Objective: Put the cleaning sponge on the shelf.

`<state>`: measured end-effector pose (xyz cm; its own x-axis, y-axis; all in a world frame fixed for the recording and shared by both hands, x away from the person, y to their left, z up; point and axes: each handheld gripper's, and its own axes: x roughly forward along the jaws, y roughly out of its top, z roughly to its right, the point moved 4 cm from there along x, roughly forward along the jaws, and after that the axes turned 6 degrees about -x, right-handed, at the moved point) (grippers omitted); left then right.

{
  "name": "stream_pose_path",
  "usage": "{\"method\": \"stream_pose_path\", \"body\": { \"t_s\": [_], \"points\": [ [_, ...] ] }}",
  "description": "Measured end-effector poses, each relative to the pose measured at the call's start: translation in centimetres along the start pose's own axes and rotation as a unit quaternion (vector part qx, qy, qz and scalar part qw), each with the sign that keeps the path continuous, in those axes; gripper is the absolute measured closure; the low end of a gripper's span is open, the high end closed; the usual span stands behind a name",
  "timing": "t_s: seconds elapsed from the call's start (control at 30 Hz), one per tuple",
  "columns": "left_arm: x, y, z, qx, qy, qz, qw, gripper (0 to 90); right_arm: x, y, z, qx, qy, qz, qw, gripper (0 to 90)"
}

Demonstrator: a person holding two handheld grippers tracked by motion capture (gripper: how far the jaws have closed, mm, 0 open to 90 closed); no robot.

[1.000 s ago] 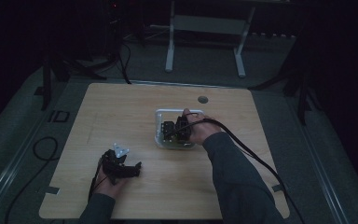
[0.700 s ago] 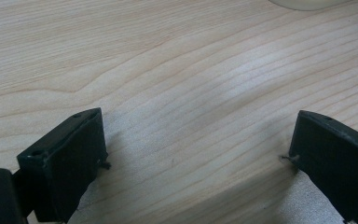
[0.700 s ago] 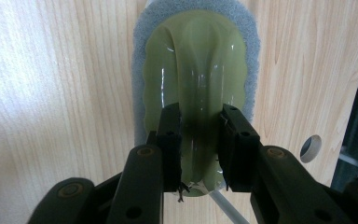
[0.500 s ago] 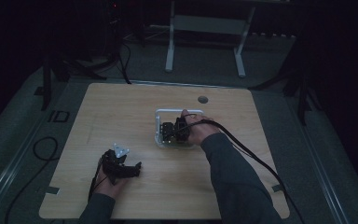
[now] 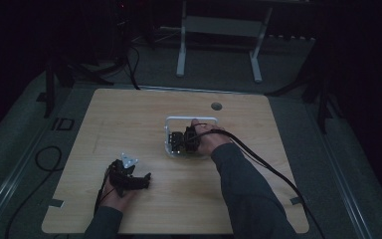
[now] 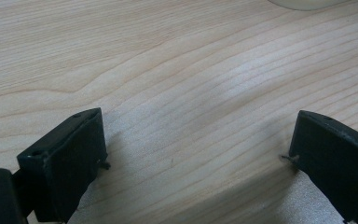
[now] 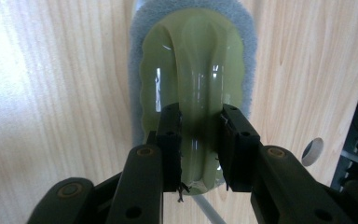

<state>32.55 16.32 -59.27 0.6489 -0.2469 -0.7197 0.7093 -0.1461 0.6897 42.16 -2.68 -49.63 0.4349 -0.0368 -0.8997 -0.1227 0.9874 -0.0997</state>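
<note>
The right gripper is clenched on the raised green handle of a scrubbing sponge whose grey pad faces the tabletop, beside a white frame near mid-table. The left gripper rests released on bare wood near the front left.

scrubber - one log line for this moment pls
right gripper: shut on scrubber handle | left gripper: open, over table
</note>
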Motion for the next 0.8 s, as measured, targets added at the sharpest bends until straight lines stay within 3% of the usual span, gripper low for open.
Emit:
{"method": "stream_pose_path", "body": {
  "t_s": [0.2,0.47,0.67,0.8],
  "points": [
    [0.0,0.0,0.0,0.000,0.000,0.000,1.0000,3.8,0.5,0.0,0.2,0.006,-0.026,-0.014,0.9995,70.4],
    [0.0,0.0,0.0,0.000,0.000,0.000,1.0000,3.8,0.2,-0.1,0.4,0.025,-0.048,-0.009,0.9985,51.7],
    [0.0,0.0,0.0,0.000,0.000,0.000,1.0000,3.8,-2.3,-0.2,-0.4,0.024,-0.071,0.028,0.9968,44.5],
    [0.0,0.0,0.0,0.000,0.000,0.001,1.0000,3.8,-4.2,-0.6,-1.4,0.054,-0.065,0.073,0.9938,42.3]
  ]
}}
